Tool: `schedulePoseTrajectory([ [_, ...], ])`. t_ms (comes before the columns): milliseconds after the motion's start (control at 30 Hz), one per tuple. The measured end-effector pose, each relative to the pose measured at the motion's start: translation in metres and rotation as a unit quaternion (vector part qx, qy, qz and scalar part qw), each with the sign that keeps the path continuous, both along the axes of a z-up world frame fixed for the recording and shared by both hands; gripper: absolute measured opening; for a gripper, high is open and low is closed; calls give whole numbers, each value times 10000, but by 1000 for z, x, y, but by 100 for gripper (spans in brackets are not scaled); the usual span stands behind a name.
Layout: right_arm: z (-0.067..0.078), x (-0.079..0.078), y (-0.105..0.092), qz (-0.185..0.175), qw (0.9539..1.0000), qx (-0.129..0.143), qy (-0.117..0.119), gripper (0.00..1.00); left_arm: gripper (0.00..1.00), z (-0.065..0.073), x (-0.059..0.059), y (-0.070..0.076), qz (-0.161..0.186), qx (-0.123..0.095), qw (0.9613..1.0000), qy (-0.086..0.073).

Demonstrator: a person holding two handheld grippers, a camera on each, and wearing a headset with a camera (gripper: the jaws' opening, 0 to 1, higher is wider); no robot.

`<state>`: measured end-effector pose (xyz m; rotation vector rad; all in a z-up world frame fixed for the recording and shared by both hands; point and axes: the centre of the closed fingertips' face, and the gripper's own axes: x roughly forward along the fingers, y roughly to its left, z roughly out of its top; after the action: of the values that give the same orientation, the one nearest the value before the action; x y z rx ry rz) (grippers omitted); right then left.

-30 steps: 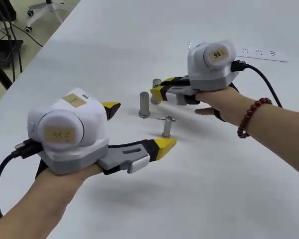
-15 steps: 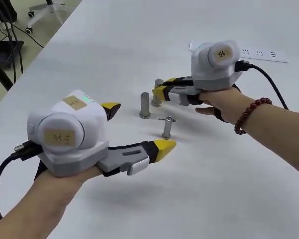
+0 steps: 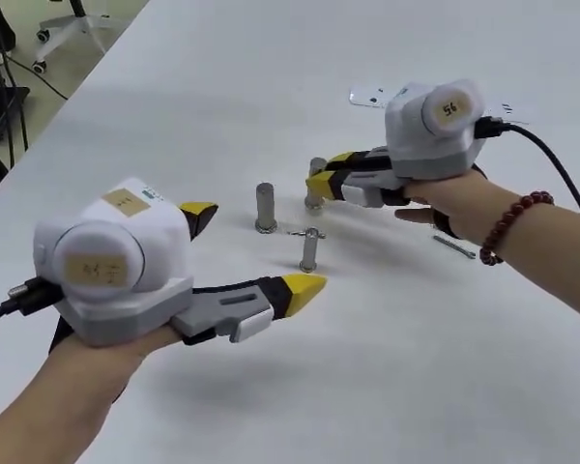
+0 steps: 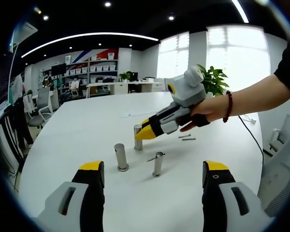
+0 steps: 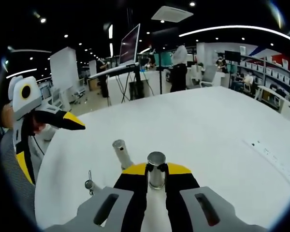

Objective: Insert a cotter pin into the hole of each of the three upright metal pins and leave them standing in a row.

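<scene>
At the far metal pin the right gripper stays clamped, left gripper still wide open.

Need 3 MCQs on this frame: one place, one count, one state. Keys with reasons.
1. Which upright pin carries the cotter pin? A) nearest the person B) farthest C) none
2. How many upright metal pins? A) two B) three C) five
3. The right gripper is: A) wide open B) shut on a pin C) shut on nothing

Key: A, the cotter pin crosses the near pin. B, near pin, middle pin and far pin stand. B, its jaws close around the far pin.
</scene>
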<state>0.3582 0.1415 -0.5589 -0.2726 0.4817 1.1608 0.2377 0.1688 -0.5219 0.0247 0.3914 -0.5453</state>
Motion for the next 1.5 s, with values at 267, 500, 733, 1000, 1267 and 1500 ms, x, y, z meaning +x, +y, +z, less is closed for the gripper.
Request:
schedulePoseTrajectory([
  [267, -1, -15, -28, 2, 9999, -96, 29, 7, 83, 3, -5, -2, -52, -59, 10000, 43],
  [500, -3, -27, -50, -39, 9999, -112, 70, 7, 83, 7, -9, -4, -59, -123, 9999, -16],
  [733, 0, -54, -61, -11, 9999, -137, 67, 8, 82, 7, -13, -7, -96, -86, 9999, 2],
  [1000, -1, -76, -72, 146, 9997, -177, 73, 8, 82, 8, -18, -6, -106, -18, 9999, -27],
  [1267, -7, -94, -81, 217, 9994, -228, 139, 8, 82, 10, -23, -7, -148, -51, 9999, -55],
  [1500, -10, -103, -80, 239, 9995, -142, 163, 8, 81, 8, -26, -10, -192, -13, 9998, -34],
])
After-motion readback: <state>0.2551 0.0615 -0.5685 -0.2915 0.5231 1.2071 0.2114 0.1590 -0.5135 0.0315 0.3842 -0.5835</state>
